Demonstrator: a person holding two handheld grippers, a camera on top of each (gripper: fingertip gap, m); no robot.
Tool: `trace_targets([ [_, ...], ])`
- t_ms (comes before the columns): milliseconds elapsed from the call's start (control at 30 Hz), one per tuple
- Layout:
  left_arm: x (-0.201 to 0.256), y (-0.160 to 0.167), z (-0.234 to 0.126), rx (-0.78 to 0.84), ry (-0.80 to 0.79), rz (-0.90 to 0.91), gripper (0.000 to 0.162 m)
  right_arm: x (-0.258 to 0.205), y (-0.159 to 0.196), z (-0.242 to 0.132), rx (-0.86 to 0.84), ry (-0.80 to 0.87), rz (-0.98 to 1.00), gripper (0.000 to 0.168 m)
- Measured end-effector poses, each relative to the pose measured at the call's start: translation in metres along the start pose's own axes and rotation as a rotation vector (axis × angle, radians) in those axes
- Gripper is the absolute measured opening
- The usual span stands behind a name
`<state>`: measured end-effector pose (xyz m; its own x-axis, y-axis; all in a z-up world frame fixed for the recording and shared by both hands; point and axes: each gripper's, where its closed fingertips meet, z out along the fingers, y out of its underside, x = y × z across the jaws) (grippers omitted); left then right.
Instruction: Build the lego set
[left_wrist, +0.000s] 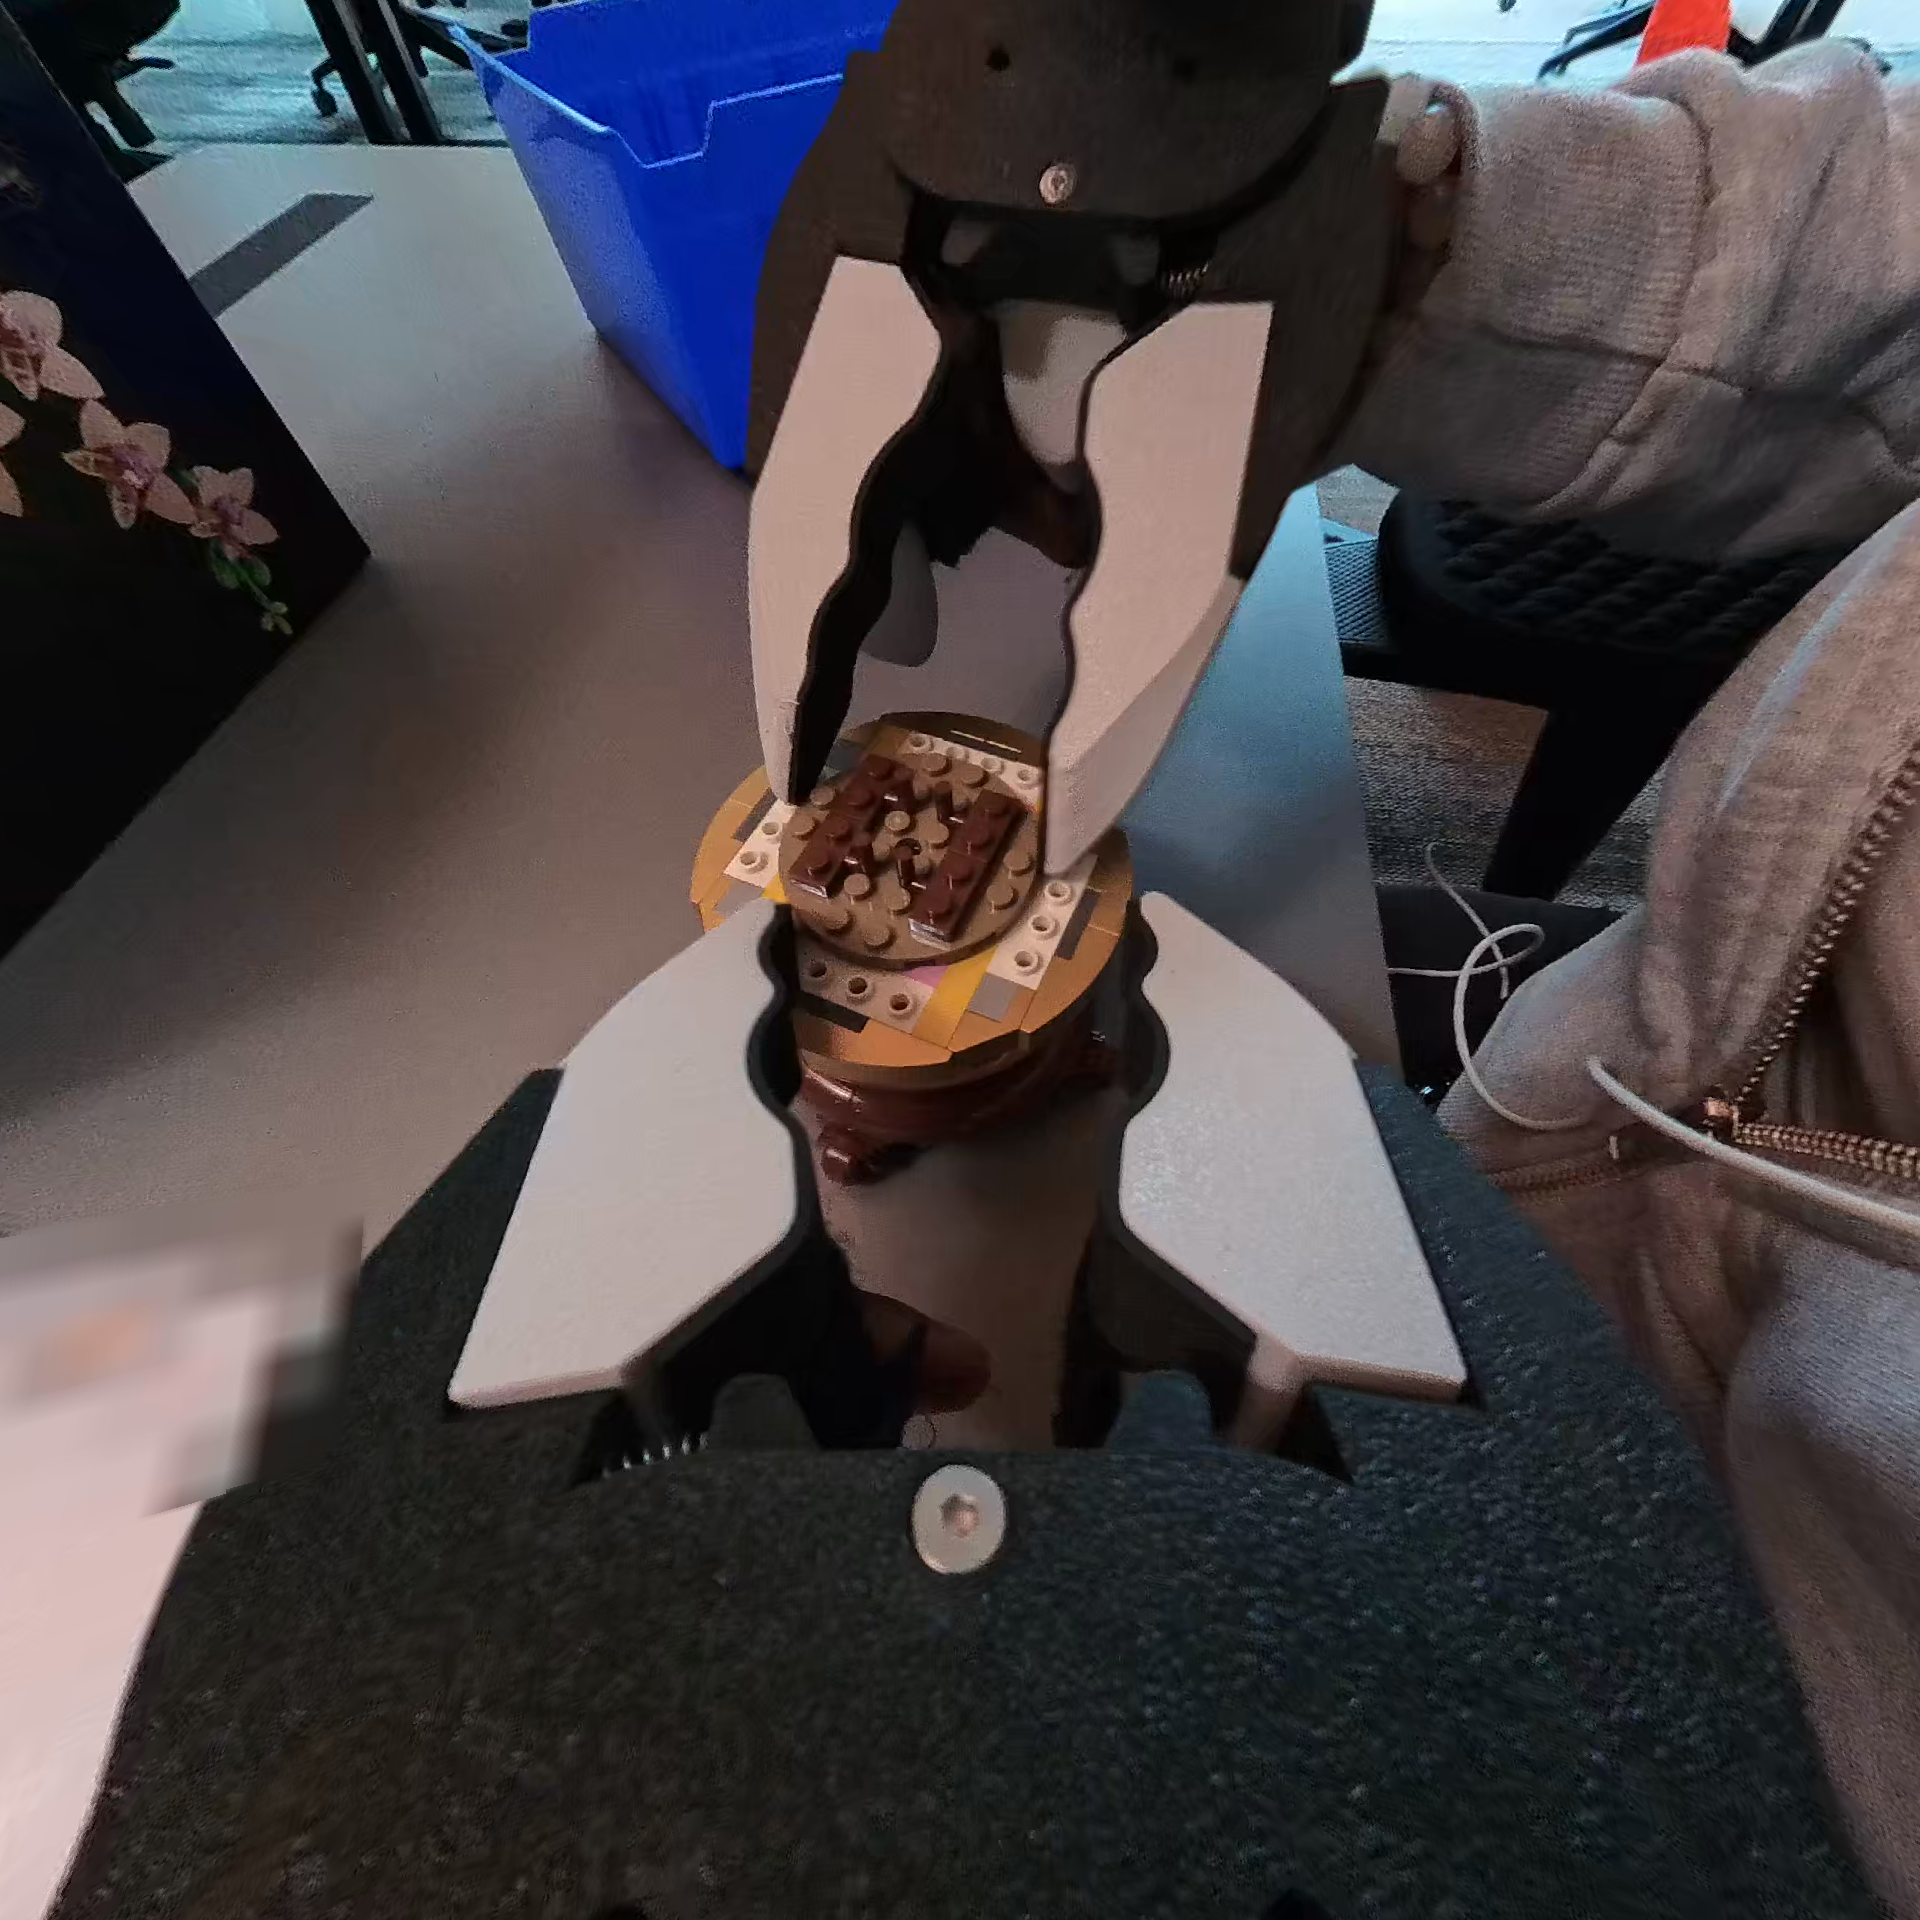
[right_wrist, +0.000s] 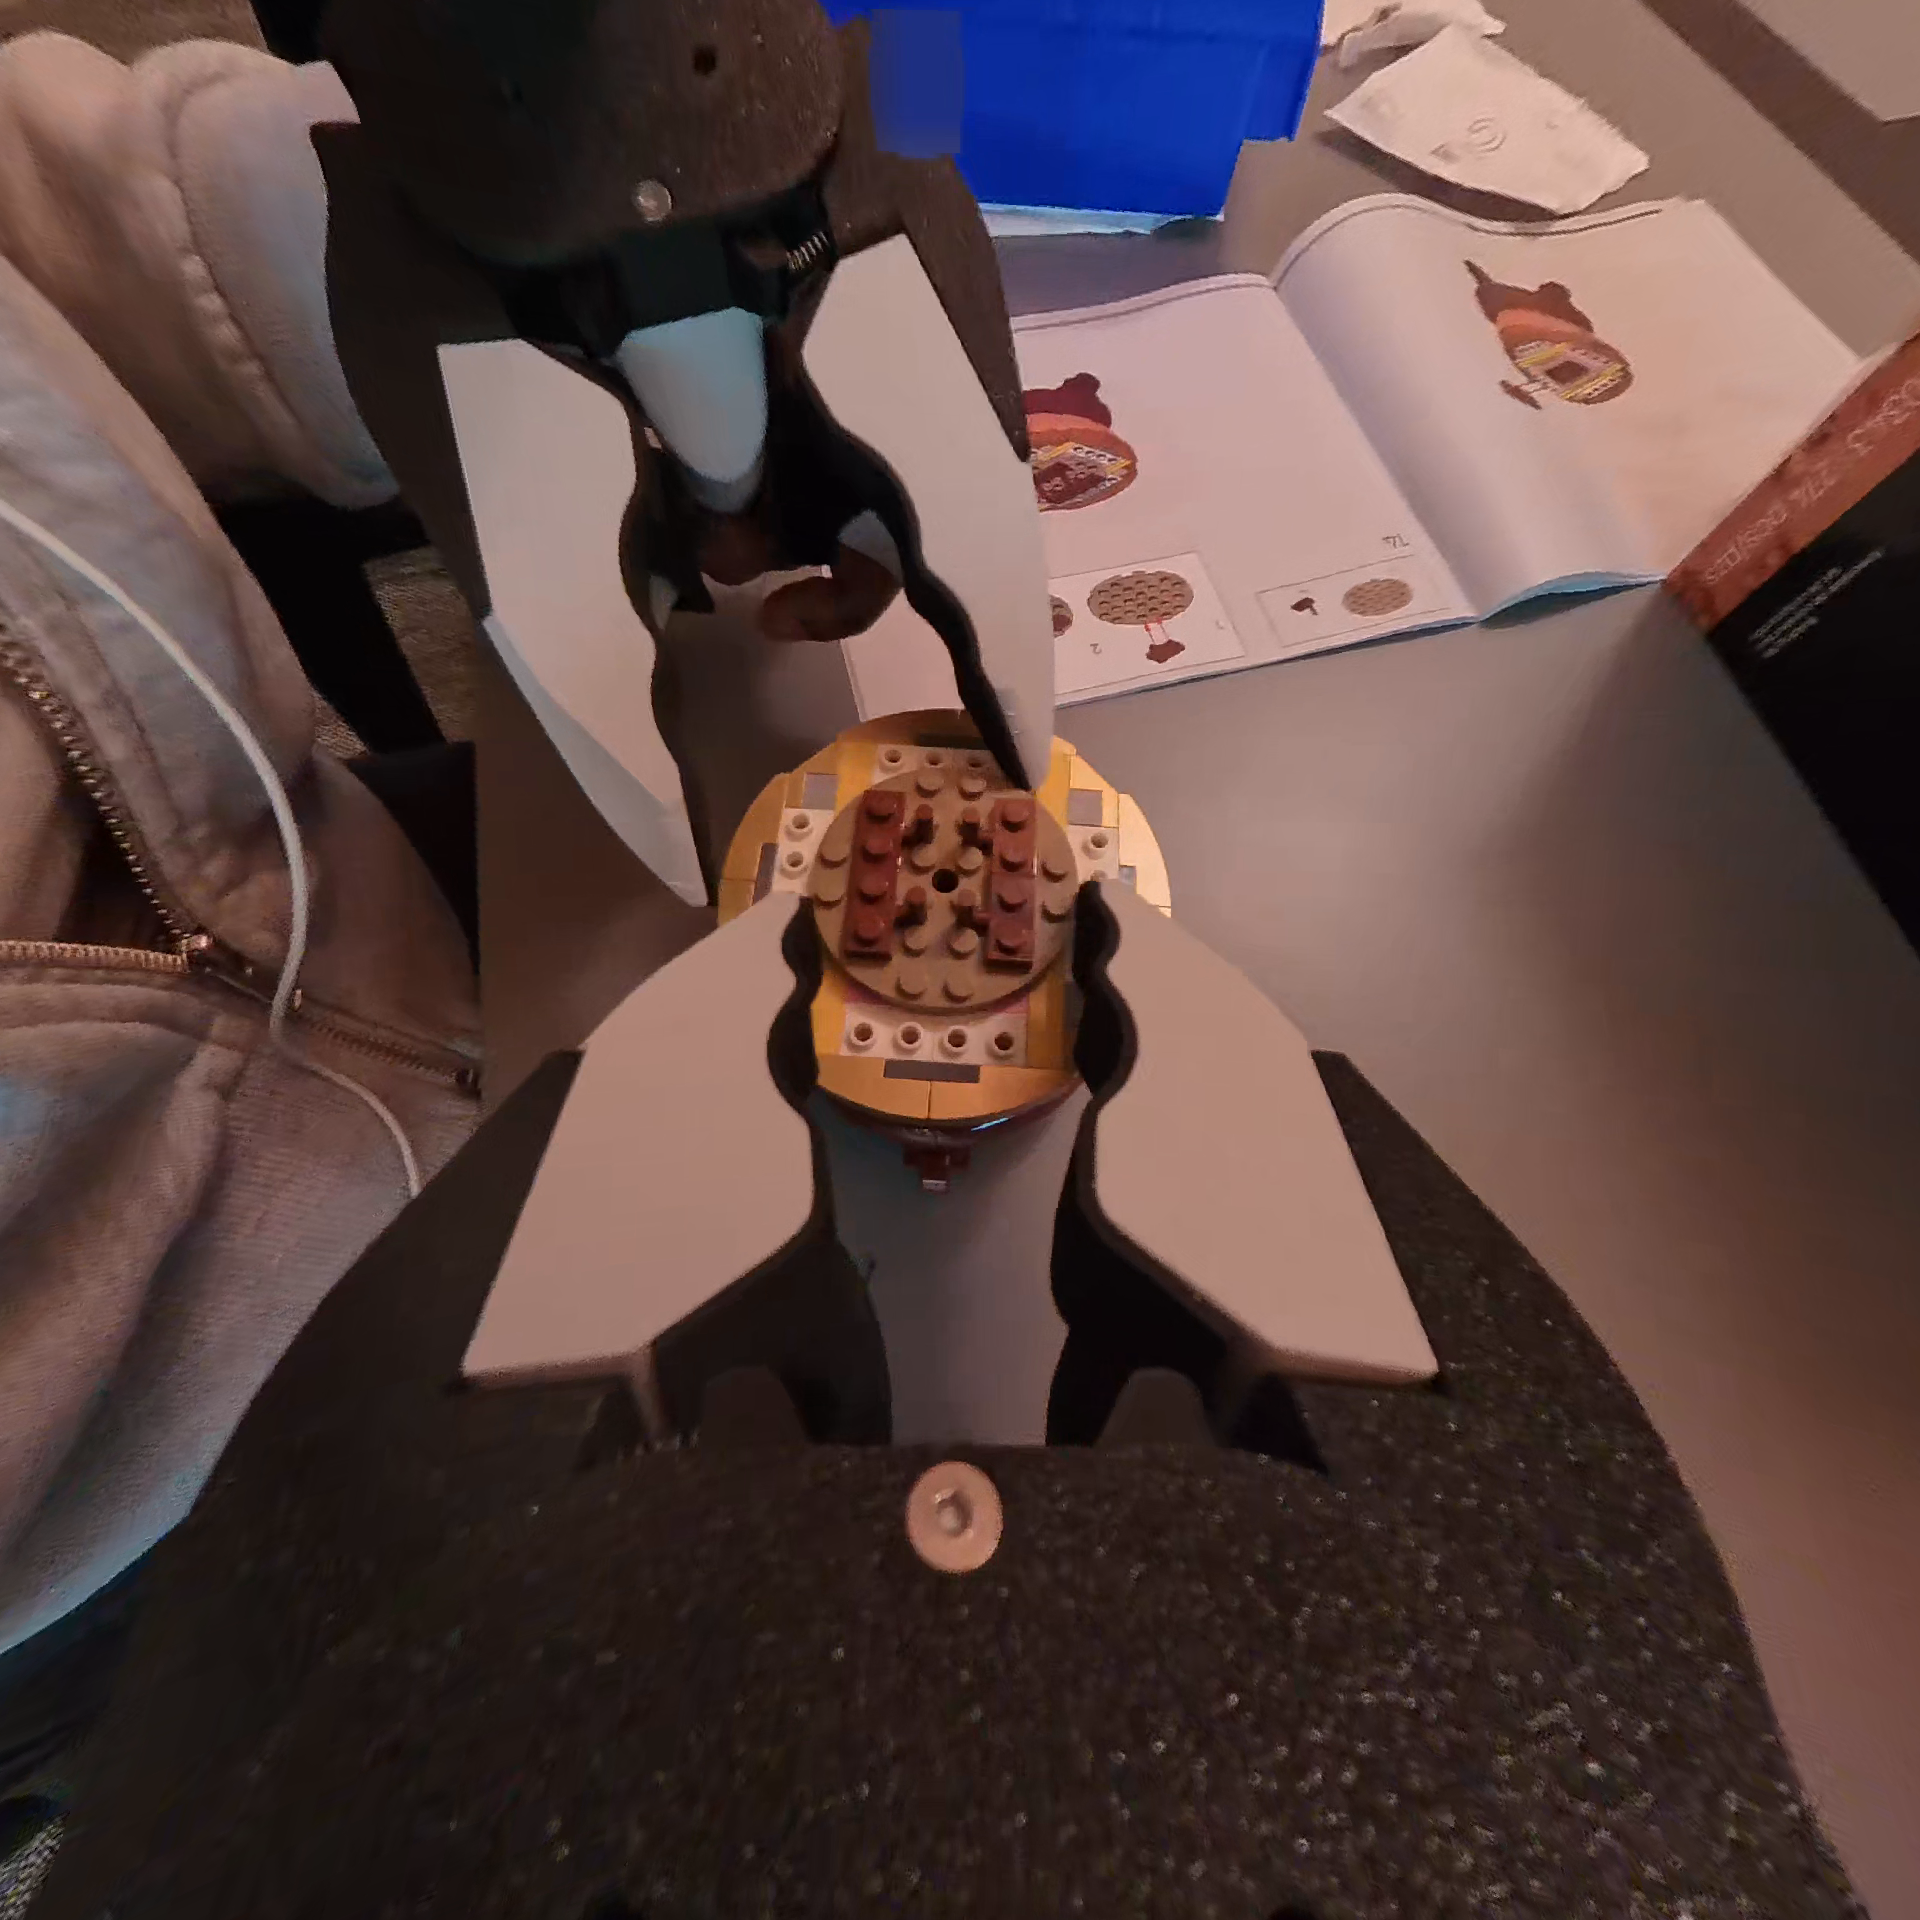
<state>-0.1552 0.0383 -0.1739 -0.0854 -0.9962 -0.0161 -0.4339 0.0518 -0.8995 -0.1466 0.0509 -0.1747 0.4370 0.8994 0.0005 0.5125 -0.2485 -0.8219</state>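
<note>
Left wrist view. The left tongs (left_wrist: 951, 940) straddle the model (left_wrist: 914, 935), a round gold-and-brown stack standing on the desk (left_wrist: 416, 831). Their tips lie against its flanks just below the gold rim, so the jaws are part-open and appear to clamp the body. The model sits dead ahead between the tips. On its top lies a tan disc (left_wrist: 904, 862) carrying two dark brown plates (left_wrist: 904, 842) whose long axes run parallel, slanting away from the camera. The right tongs (left_wrist: 925, 821) reach in from the far side, tips spread to the disc's opposite edges. Whether they pinch the disc or only press on it cannot be told.

Right wrist view. The right tongs (right_wrist: 940, 914) flank the disc (right_wrist: 940, 894) from the near side, jaws part-open at its width. The plates (right_wrist: 940, 883) here run straight away from the camera, in line with the fingers. The left tongs (right_wrist: 862, 831) come from opposite, one tip at the disc's far edge. A booklet (right_wrist: 1351, 436) lies open beyond.

Judgement: both tongs are equally near, and the next move is likely a downward press seating the disc, with the left tongs bracing.
</note>
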Motion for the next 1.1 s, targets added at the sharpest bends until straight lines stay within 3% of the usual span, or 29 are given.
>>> trace_targets([
  [500,0.000,0.000,-0.001,0.000,0.012,-0.019,0.059,-0.001,-0.001,-0.001,0.067,-0.026,0.045,0.047],
  [567,-0.001,-0.001,-0.001,0.000,0.005,-0.016,0.057,-0.001,0.000,-0.002,0.062,-0.039,0.053,0.064],
  [600,-0.003,0.000,-0.002,-0.001,-0.006,-0.017,0.059,-0.001,0.001,-0.001,0.053,-0.040,0.054,0.065],
  [667,-0.004,0.000,-0.004,-0.002,-0.013,-0.011,0.059,-0.001,0.001,0.000,0.055,-0.034,0.025,0.059],
  [700,-0.004,0.001,-0.004,0.000,-0.013,-0.013,0.059,0.000,-0.001,0.000,0.061,-0.026,0.006,0.049],
  [1000,-0.017,0.001,-0.003,0.041,-0.086,-0.025,0.054,0.016,-0.003,-0.002,0.051,-0.201,-0.248,0.039],
  [1100,-0.026,0.001,-0.009,0.035,-0.122,-0.058,0.054,0.018,-0.006,-0.006,0.050,-0.217,-0.212,0.055],
])
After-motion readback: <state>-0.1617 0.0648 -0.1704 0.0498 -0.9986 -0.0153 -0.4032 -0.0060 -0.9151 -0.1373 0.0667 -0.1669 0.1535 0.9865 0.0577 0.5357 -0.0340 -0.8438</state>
